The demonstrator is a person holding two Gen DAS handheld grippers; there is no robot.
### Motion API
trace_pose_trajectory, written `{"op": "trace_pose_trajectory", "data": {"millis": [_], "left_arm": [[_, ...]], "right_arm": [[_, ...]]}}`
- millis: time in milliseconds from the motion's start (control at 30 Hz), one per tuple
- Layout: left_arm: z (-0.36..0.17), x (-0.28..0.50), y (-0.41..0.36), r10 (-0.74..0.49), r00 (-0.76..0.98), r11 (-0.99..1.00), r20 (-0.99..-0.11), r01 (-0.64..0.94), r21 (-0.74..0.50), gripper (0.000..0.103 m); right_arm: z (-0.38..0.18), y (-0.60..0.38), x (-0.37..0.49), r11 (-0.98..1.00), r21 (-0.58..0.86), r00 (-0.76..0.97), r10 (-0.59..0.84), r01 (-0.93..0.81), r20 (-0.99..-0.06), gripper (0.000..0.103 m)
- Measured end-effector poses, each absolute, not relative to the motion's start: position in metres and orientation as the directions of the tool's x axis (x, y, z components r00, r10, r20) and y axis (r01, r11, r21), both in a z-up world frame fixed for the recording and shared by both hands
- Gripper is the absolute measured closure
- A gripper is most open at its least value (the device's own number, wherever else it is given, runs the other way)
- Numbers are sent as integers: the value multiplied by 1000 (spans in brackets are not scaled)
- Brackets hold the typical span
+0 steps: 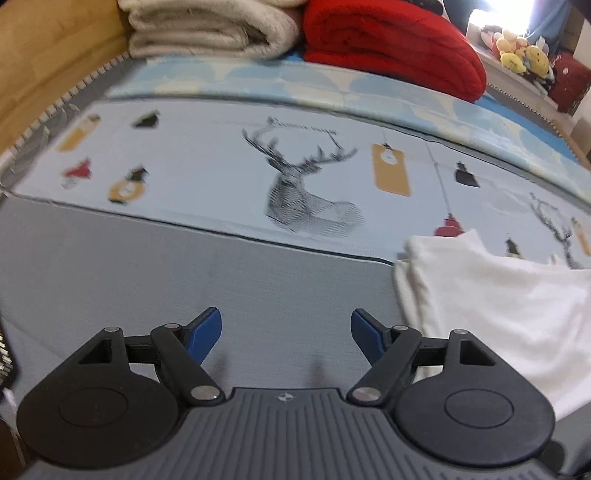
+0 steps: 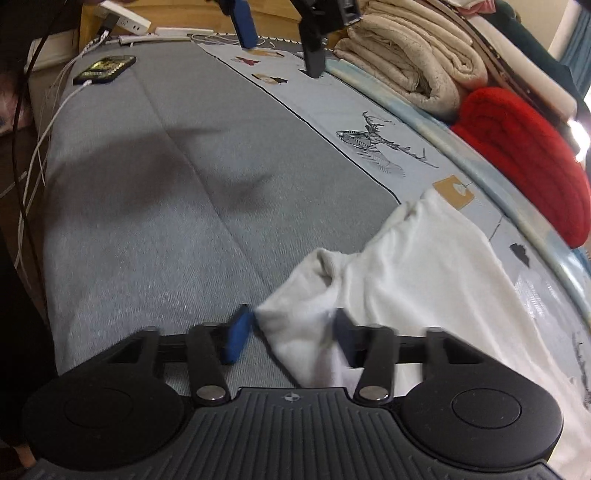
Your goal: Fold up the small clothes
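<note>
A small white garment lies on the grey bed cover; it also shows in the left wrist view at the right. My right gripper is open, and a bunched corner of the garment lies between its blue fingers. My left gripper is open and empty above bare grey cover, left of the garment. It also appears far off at the top of the right wrist view.
A folded beige blanket and a red blanket lie along the far side of the bed. A patterned sheet with a deer print runs across. A phone, cables and a power strip lie at the bed's far end.
</note>
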State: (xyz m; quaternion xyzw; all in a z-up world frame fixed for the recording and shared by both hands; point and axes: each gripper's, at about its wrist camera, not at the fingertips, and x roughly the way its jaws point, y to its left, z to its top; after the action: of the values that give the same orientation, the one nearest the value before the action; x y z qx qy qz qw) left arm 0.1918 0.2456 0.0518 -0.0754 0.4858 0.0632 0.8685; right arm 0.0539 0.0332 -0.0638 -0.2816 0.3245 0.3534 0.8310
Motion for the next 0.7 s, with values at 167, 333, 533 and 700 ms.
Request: {"op": "trace_pose_trajectory", "data": {"millis": [167, 333, 533, 700], "left_arm": [[39, 212, 236, -57, 479, 959, -876, -217, -181, 21], [27, 234, 211, -152, 454, 933, -878, -227, -279, 21], [15, 257, 173, -205, 416, 930, -886, -200, -309, 19], [3, 270, 148, -210, 377, 939, -902, -180, -294, 19]], "right_arm": [[-55, 25, 57, 608, -218, 546, 428, -764, -720, 91], [-25, 6, 56, 647, -160, 568, 490, -745, -661, 92], [-2, -18, 57, 686, -99, 583, 523, -721, -621, 92], [7, -31, 58, 698, -65, 584, 539, -713, -607, 92]]}}
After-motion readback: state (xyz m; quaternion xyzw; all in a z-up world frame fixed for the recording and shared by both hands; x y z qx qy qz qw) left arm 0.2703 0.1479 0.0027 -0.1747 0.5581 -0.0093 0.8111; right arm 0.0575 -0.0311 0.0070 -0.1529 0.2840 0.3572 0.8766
